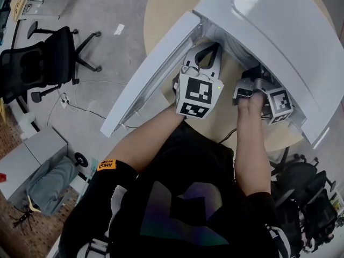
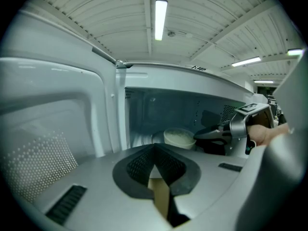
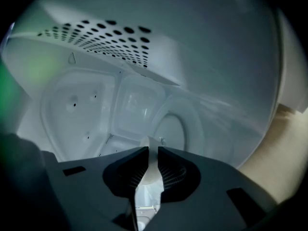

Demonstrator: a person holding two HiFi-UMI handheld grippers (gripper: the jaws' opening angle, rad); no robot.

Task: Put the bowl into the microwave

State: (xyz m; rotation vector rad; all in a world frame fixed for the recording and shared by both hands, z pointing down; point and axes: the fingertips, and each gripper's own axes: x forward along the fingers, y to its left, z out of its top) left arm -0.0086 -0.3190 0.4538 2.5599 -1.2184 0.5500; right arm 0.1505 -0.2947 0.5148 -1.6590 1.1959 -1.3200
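Access through open door (image 1: 153,74) of microwave (image 1: 279,26), head view: right gripper (image 1: 250,84) inside, left gripper (image 1: 207,55) parked at opening.

Left gripper view: jaws pressed together, empty (probably kept clear of the load); bowl (image 2: 179,137) inside microwave, low near floor.

Right gripper view: jaws clamped on bowl rim, presumably for controlled set-down.

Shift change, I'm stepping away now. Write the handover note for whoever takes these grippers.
Grippers: the left gripper is shut and empty, held in front of the open microwave. The right gripper reaches into the cavity, shut on the rim of the bowl.
Done: the door is open and the bowl is inside the cavity. I cannot tell whether it rests on the floor.
Left: set the bowl down, release, pull the right gripper out, probably close the door.
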